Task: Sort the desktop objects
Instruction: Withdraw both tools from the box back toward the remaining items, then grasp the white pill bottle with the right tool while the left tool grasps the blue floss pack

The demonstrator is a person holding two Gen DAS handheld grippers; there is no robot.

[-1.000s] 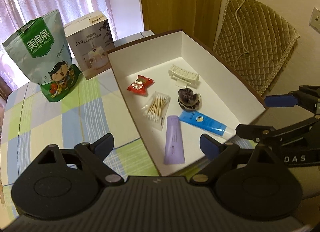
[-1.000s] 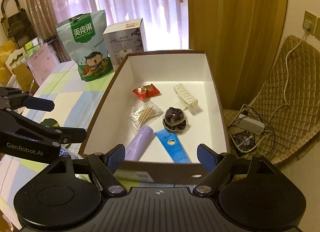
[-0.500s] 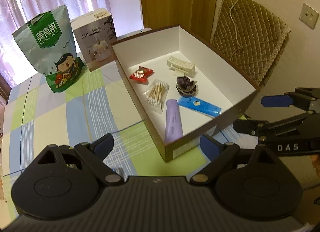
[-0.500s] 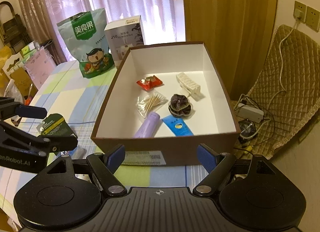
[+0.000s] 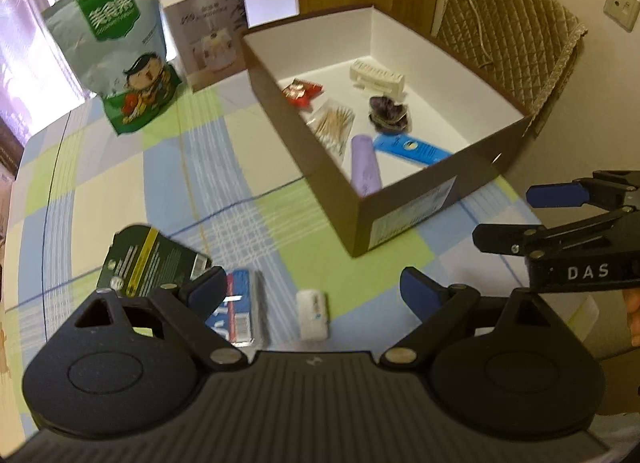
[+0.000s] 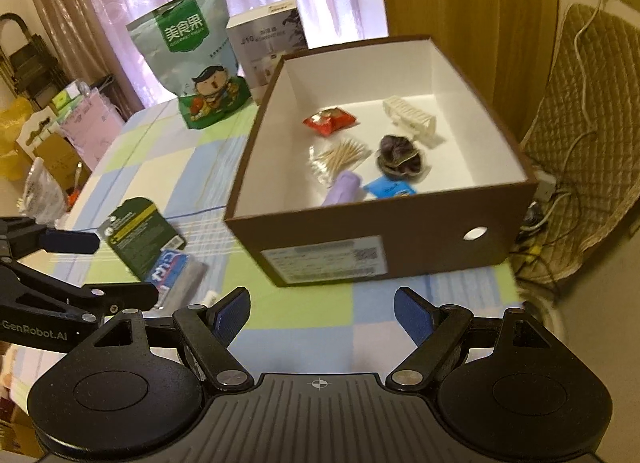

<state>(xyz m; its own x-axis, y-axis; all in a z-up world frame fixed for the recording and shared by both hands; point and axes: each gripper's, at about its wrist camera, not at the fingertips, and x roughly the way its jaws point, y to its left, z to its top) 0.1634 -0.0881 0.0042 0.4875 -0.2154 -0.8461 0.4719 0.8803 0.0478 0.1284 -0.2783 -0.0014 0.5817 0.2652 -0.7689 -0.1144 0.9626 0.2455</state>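
Note:
A brown box (image 5: 400,219) with a white inside stands on the checked cloth. It holds a red snack packet (image 5: 302,91), cotton swabs (image 5: 334,125), a purple tube (image 5: 365,165), a blue tube (image 5: 412,148), a dark scrunchie (image 5: 388,115) and a white plastic piece (image 5: 376,73). Loose on the cloth lie a green-black card pack (image 5: 152,259), a blue toothpaste pack (image 5: 240,311) and a small white item (image 5: 314,313). My left gripper (image 5: 312,289) hangs open above the small white item. My right gripper (image 6: 323,315) is open and empty before the box (image 6: 420,223).
A green snack bag (image 5: 116,51) and a white carton (image 5: 208,27) stand at the table's far side. A quilted chair (image 5: 508,23) sits behind the box by the wall. Bags and boxes (image 6: 48,143) crowd the floor left of the table.
Both grippers have drawn back from the box and sunk a little, so the box looks farther off. The loose items on the cloth have come into view. Both jaws stay open.

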